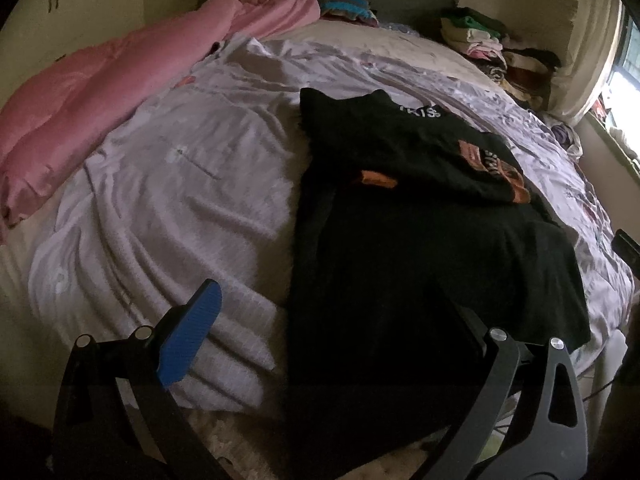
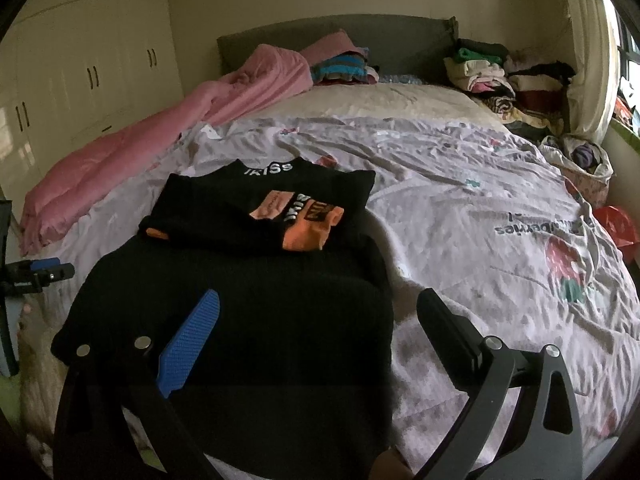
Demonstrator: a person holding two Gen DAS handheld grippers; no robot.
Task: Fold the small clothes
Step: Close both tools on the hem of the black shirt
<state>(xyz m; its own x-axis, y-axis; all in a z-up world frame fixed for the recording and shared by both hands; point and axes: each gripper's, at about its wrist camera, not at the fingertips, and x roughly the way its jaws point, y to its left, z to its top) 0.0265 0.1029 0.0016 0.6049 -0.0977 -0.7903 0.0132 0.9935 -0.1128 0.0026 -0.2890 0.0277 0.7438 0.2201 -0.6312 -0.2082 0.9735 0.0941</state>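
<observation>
A black sweater (image 1: 400, 240) (image 2: 240, 300) lies flat on the lilac printed bedsheet (image 1: 180, 200) (image 2: 460, 208). Its collar with white lettering points toward the headboard, and its sleeves with orange cuffs (image 1: 378, 179) (image 2: 308, 228) are folded across the chest. My left gripper (image 1: 332, 320) stands open over the sweater's near left edge: the blue pad (image 1: 192, 332) is above the sheet, and the other finger is over the black fabric. My right gripper (image 2: 320, 320) is open over the sweater's near right edge, with nothing between its fingers. The left gripper (image 2: 36, 272) also shows at the far left of the right wrist view.
A pink quilt (image 1: 100, 92) (image 2: 120, 152) lies bunched along the bed's left side. Stacks of folded clothes (image 1: 492, 48) (image 2: 488, 72) sit at the far right by the grey headboard (image 2: 360, 40). A bag of clothes (image 2: 580, 160) rests at the right edge. Cream wardrobes (image 2: 80, 60) stand on the left.
</observation>
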